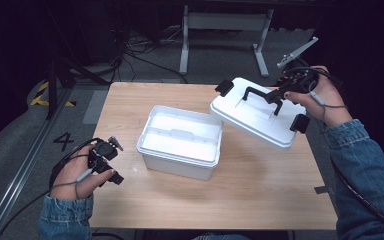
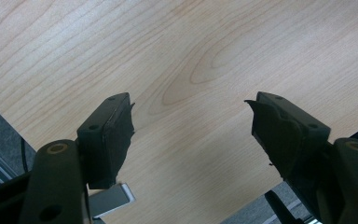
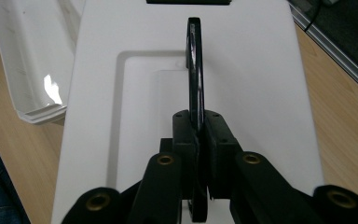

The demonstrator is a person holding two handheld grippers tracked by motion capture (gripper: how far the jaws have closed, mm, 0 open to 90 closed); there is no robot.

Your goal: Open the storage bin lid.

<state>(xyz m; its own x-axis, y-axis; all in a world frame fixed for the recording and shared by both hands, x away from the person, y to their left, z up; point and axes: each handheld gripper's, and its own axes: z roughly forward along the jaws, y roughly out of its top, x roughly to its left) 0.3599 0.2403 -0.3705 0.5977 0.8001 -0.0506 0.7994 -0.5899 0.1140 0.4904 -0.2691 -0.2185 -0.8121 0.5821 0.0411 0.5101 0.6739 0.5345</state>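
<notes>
An open white plastic box [image 1: 180, 140] stands in the middle of the wooden table [image 1: 260, 195]. Its white lid [image 1: 257, 117] hangs tilted in the air to the box's right, black clips at its ends. My right gripper [image 1: 280, 95] is shut on the lid's black handle [image 1: 262, 97]; in the right gripper view the handle [image 3: 195, 70] stands edge-on between the closed jaws of the right gripper [image 3: 198, 123], over the lid [image 3: 256, 70], with the box's rim [image 3: 28, 70] at the left. My left gripper [image 1: 112, 162] rests at the table's left edge, open and holding nothing, as the left gripper [image 2: 191, 121] shows over bare wood.
Grey floor surrounds the table, with cables and a white metal frame [image 1: 225, 30] behind it. A black and yellow striped mark [image 1: 42, 92] and a painted number lie on the floor at the left. Bare tabletop lies in front of the box.
</notes>
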